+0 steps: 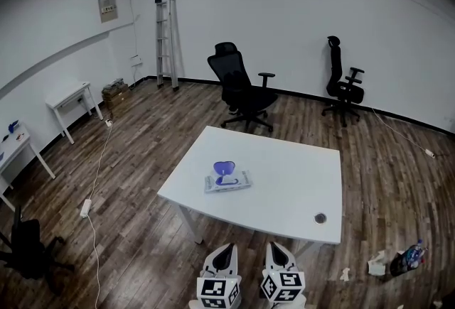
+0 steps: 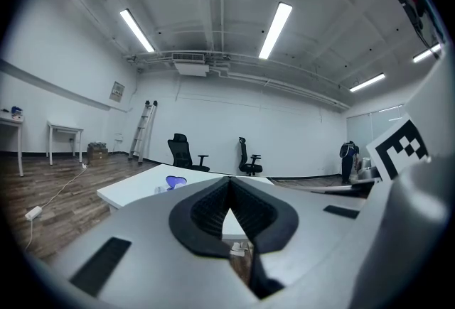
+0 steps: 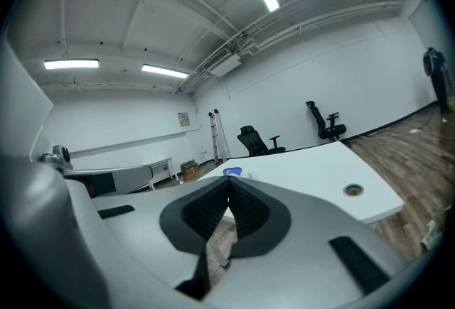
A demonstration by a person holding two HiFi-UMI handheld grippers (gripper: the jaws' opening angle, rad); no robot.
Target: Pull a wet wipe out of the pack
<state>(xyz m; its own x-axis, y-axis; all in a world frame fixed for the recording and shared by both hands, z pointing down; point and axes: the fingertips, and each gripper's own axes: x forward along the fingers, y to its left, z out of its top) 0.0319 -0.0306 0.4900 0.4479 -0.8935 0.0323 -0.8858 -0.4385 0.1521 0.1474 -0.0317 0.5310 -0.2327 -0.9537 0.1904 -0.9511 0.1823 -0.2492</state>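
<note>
The wooden floor [image 1: 128, 229] spreads out under and around both of your sets of fingers, and the white table [image 1: 284, 187] stands just ahead of them, its near edge a little beyond the tips. Past the far side of the table, well apart from your fingers, a black office chair [image 1: 242, 91] sits straight ahead. A second black chair [image 1: 343, 84] stands ahead and to the right by the wall, and a folded ladder [image 1: 166, 41] leans against the wall ahead and to the left. Your left gripper [image 1: 227, 247] and right gripper [image 1: 273, 245] sit side by side at the bottom of the head view, both pointing toward the table, short of its edge. In the left gripper view the left gripper [image 2: 229, 183] has its two dark pads meeting at the tips with nothing between them. In the right gripper view the right gripper [image 3: 229, 183] is likewise pressed together and empty. The wet wipe pack [image 1: 227, 180] lies flat on the table ahead of your left fingers and slightly to their left, well apart from them, with its blue lid flipped up. From your right fingers it lies ahead and further to the left. In the left gripper view the pack [image 2: 174, 182] shows just left of the fingertips, and in the right gripper view [image 3: 232, 172] just above them. A small round cable hole [image 1: 320, 218] sits in the tabletop ahead and to the right of your right fingers, nearer to them than the pack is.
</note>
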